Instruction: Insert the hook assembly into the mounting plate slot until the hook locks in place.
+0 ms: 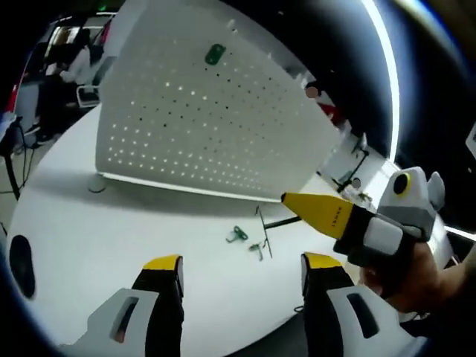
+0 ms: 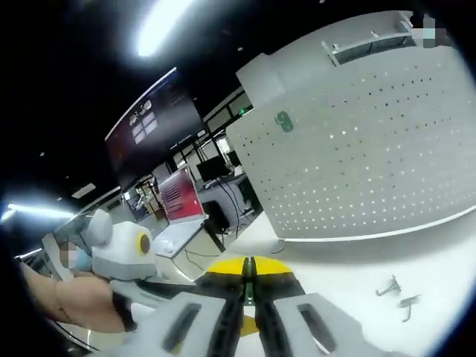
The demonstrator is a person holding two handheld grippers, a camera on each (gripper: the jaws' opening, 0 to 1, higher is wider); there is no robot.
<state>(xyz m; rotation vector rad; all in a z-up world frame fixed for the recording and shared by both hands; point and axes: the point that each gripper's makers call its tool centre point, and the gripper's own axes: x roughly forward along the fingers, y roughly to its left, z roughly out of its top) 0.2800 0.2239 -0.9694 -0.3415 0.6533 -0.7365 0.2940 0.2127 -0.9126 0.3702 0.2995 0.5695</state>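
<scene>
The white perforated mounting plate (image 1: 201, 119) stands upright on the white table (image 1: 111, 223); it also rises at the right of the right gripper view (image 2: 372, 149). A small green piece (image 1: 215, 53) sits high on it. Small metal hooks (image 1: 238, 235) and a long black wire hook (image 1: 264, 230) lie on the table in front of the plate; two hooks (image 2: 388, 285) lie below the plate. My left gripper (image 1: 243, 264) is open, above the table short of the hooks. My right gripper (image 2: 249, 271) is shut, and its yellow tip (image 1: 286, 198) hovers just right of the wire hook.
A hand (image 2: 74, 297) holds the left gripper at the left of the right gripper view. Brackets and parts (image 1: 349, 171) stand by the plate's right end. A dark round object (image 1: 21, 260) lies at the table's left edge. Desks, screens (image 2: 182, 197) and a seated person (image 1: 74, 63) are behind.
</scene>
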